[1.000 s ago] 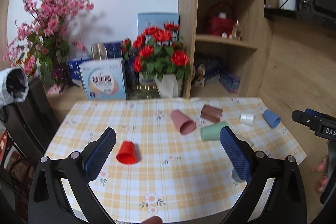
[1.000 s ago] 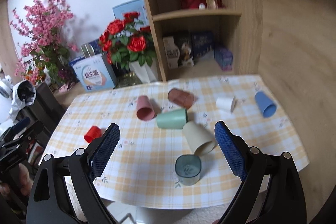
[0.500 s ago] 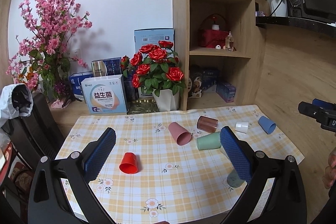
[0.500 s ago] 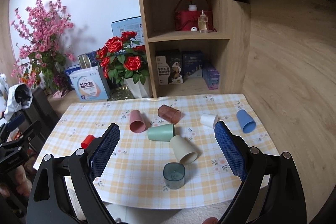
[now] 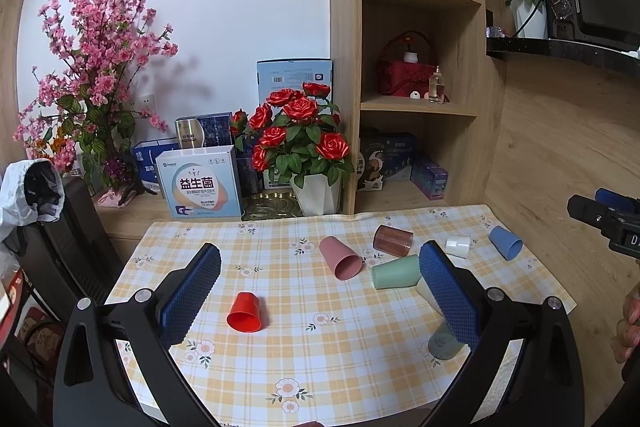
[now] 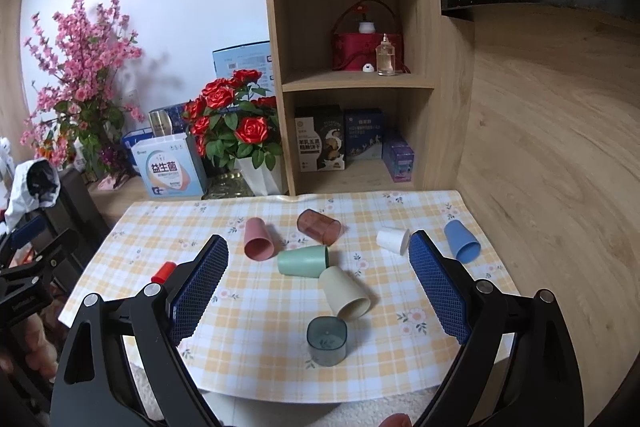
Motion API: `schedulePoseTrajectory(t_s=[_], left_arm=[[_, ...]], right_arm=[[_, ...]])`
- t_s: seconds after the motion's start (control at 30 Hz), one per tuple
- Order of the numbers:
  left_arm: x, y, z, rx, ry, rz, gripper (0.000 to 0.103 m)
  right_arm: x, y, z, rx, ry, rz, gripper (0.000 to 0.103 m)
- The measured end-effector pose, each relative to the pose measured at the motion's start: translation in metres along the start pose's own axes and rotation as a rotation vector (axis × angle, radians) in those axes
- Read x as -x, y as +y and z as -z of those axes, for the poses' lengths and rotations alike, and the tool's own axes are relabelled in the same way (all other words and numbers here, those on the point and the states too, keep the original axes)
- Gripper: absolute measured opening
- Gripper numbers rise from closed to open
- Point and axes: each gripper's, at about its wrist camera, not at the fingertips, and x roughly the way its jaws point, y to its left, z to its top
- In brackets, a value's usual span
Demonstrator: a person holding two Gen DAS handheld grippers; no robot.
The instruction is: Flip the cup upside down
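Several cups lie on a yellow checked table [image 6: 420, 359]. A pink cup [image 6: 258, 245], brown cup [image 6: 319, 225], green cup [image 6: 303, 260], beige cup [image 6: 346, 292], white cup [image 6: 392, 240] and blue cup [image 6: 462, 241] lie on their sides. A dark teal cup [image 6: 326, 340] stands upright near the front edge. A red cup [image 5: 246, 311] lies at the left. My left gripper [image 5: 318, 287] is open and empty above the table, behind the red cup. My right gripper [image 6: 318, 279] is open and empty, held back from the teal cup.
A white vase of red roses [image 5: 304, 147], boxes [image 5: 200, 183] and pink blossoms [image 5: 92, 67] stand behind the table. A wooden shelf unit [image 6: 352, 67] rises at the back right. A black chair [image 5: 60, 251] is at the left.
Both grippers have pulled back and tilted up, so the table looks smaller and more of the shelf shows. The cups have not moved.
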Motion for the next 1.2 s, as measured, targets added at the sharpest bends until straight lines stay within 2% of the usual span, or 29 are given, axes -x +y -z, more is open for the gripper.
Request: schedulePoseTrajectory(t_s=[1.03,1.2], left_arm=[[0.008,-0.005,-0.005,0.001,-0.011,0.013,0.097],[0.013,-0.002,-0.007,0.005,-0.04,0.004,0.097]], right_arm=[[0.01,0.001,-0.005,0.007,-0.045,0.01,0.089],[0.01,0.001,-0.005,0.007,-0.047,0.009,0.089]])
